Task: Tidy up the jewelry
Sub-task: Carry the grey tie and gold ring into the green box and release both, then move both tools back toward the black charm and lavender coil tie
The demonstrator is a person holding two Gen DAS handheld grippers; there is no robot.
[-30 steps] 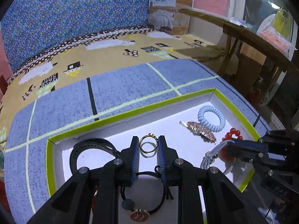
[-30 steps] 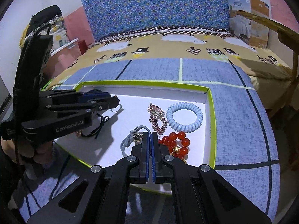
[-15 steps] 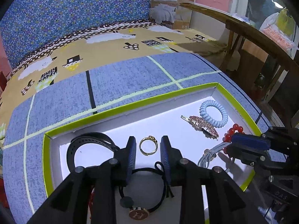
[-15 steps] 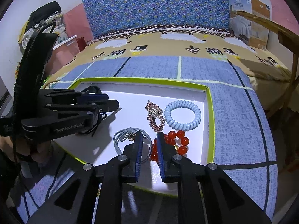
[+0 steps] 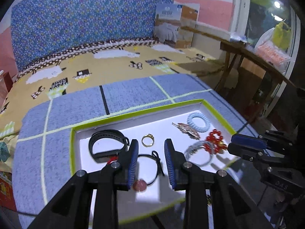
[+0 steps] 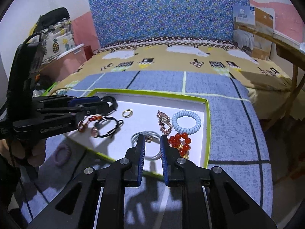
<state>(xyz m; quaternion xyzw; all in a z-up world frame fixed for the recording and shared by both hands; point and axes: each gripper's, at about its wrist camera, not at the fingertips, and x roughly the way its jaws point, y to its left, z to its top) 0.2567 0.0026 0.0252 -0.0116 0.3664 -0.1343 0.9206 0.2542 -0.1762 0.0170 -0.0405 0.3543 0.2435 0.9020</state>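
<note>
1. The bed (image 6: 225, 99) carries the white tray (image 5: 74, 152) — its green rim stands in your way, so lift each tool over it.
2. The black band (image 5: 106, 143) lies at the tray's left, near your left tool (image 5: 149, 158), which is apart and empty.
3. Your right tool (image 6: 151, 148), also apart and empty, hovers above the grey tie (image 6: 150, 135); red beads (image 6: 180, 140) crowd beside it.
4. The gold ring (image 5: 148, 140) sits loose mid-tray — if you take it, pinch across the hoop.
</note>
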